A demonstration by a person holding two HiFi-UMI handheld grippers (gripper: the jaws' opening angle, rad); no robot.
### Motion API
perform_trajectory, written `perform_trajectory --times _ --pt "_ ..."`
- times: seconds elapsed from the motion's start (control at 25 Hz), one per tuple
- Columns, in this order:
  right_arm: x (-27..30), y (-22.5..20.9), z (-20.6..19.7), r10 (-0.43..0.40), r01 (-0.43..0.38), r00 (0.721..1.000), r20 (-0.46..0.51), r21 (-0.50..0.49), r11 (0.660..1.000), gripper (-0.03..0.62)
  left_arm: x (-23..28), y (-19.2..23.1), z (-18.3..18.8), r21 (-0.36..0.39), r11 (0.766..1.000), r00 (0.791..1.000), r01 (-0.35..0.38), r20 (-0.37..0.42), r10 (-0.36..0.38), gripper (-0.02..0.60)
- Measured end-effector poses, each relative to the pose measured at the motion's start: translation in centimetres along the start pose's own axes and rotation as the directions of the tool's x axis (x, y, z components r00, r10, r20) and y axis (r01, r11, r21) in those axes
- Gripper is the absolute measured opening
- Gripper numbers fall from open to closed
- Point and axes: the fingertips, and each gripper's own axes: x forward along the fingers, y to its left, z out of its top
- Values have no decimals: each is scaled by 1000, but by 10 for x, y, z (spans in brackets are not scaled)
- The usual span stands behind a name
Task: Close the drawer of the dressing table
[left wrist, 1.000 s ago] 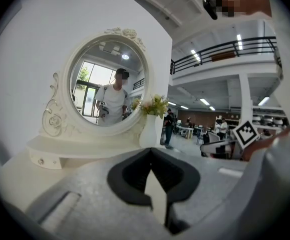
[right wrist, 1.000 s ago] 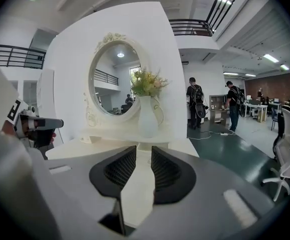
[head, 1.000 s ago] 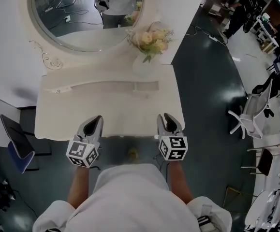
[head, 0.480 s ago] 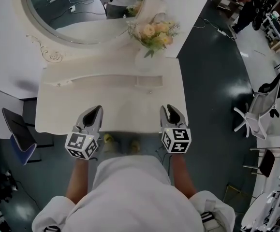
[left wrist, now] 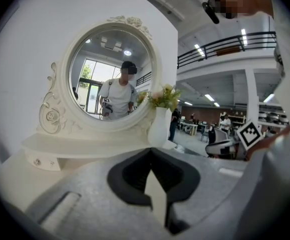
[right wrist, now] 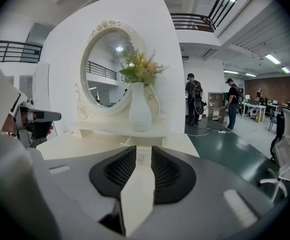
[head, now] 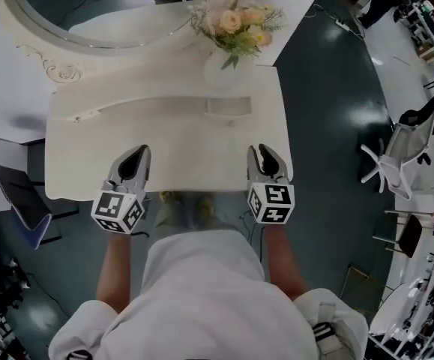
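Dressing table (head: 89, 156) fills upper centre of head view. Small drawer (head: 228, 106) stands pulled out of the raised shelf (head: 142, 112), right of centre, just below the vase (head: 218, 79).

Left gripper (head: 136, 154): tips clenched together, nothing held, over the table's front edge at lower left. Right gripper (head: 261, 154): jaws slightly parted, empty, the drawer front in line with the gap.

Judgement: drawer looks light, rigid, smooth-painted, likely free-sliding. No grasp needed; press squarely on the front face, centred, gently, since the vase above could topple.
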Motion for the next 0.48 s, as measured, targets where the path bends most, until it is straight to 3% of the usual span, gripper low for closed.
perform_trajectory --times 0.48 --pt "60 -1 -34 33 -32 997 -70 17 999 80 40 19 -38 -43 999 998 -19 -53 17 -2"
